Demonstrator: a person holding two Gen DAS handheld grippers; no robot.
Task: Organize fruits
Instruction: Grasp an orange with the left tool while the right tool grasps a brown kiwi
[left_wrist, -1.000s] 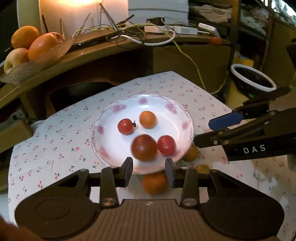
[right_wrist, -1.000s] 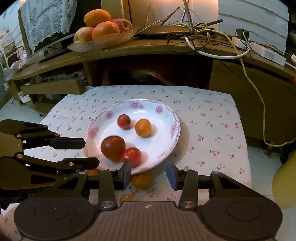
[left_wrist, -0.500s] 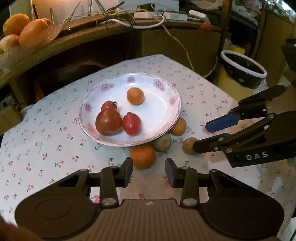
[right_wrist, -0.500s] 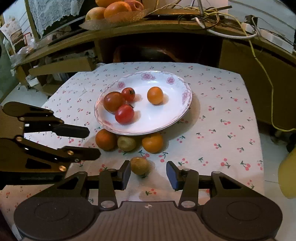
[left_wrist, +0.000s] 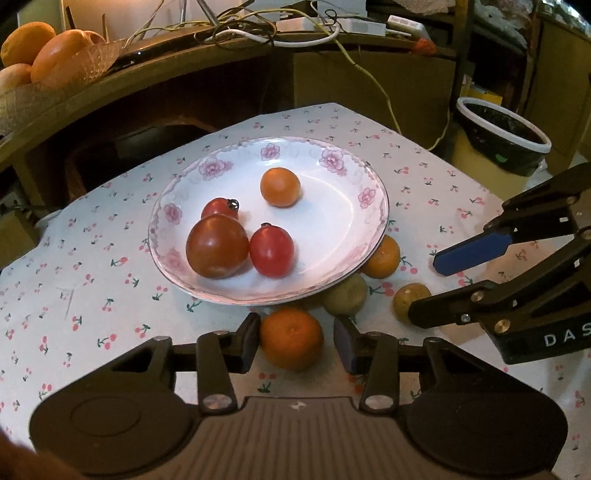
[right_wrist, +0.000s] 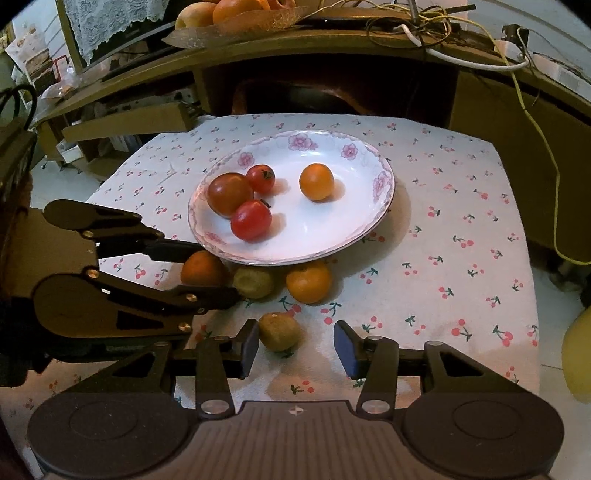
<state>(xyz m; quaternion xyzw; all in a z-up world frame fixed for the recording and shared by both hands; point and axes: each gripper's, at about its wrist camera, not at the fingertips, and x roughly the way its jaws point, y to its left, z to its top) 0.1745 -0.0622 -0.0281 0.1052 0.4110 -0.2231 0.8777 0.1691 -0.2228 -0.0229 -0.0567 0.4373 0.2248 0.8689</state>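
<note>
A white floral plate (left_wrist: 343, 173) (right_wrist: 373, 206) on the cherry-print cloth holds a dark tomato (left_wrist: 217, 246), two red tomatoes (left_wrist: 271, 251) (left_wrist: 219, 207) and a small orange (left_wrist: 280, 186). By its near rim lie an orange (left_wrist: 291, 343) (right_wrist: 202, 267), a second orange (left_wrist: 382, 256) (right_wrist: 309, 281), a kiwi (left_wrist: 345, 299) (right_wrist: 253, 282) and another kiwi (left_wrist: 410, 301) (right_wrist: 279, 331). My left gripper (left_wrist: 295, 345) is open around the near orange. My right gripper (right_wrist: 295, 349) (left_wrist: 428, 286) is open with the loose kiwi by its left finger.
A wooden desk behind carries a glass fruit bowl (left_wrist: 44, 92) (right_wrist: 236, 22) and tangled cables (left_wrist: 258, 29). A black bin with a white rim (left_wrist: 502, 133) stands to the right of the table. The table edge (right_wrist: 532, 295) falls off at right.
Both grippers have pulled back and dropped lower. The fruits by the plate's near rim came into view. The left fingers now flank the near orange and the right fingers reach the loose kiwi.
</note>
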